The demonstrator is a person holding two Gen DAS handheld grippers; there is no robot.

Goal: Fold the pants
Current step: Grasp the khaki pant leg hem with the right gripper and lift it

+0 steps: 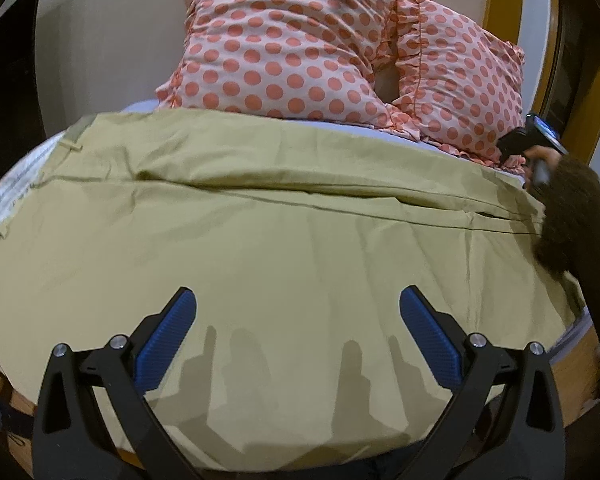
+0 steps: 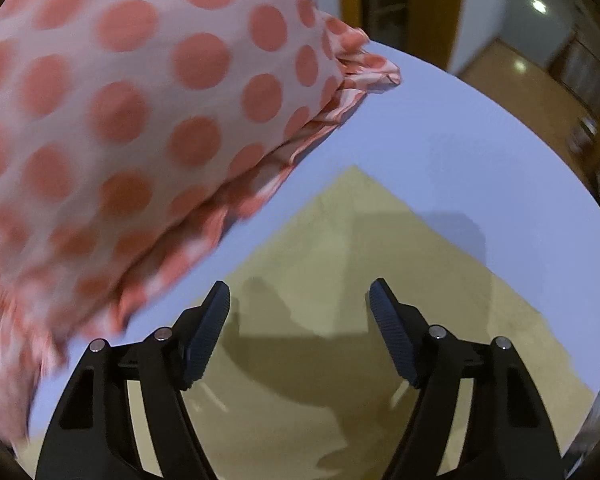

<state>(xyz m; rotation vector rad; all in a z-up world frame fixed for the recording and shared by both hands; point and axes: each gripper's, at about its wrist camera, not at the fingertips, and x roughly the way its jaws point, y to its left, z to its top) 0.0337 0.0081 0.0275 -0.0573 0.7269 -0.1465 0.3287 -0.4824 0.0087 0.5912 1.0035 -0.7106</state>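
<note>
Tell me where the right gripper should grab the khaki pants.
Take the khaki pants at the pointed corner lying flat on the blue sheet, just ahead of the open right gripper. Come straight down over the point, away from the polka-dot pillow, since bare sheet borders both edges there.

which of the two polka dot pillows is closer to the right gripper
The right-hand pillow, the one with the ruffled edge. In the left wrist view the right gripper sits just beside its lower corner, while the bigger pillow lies farther left.

The pants (image 1: 260,240) lie on the bed (image 2: 440,128), pillows (image 1: 284,48) behind them.
</note>
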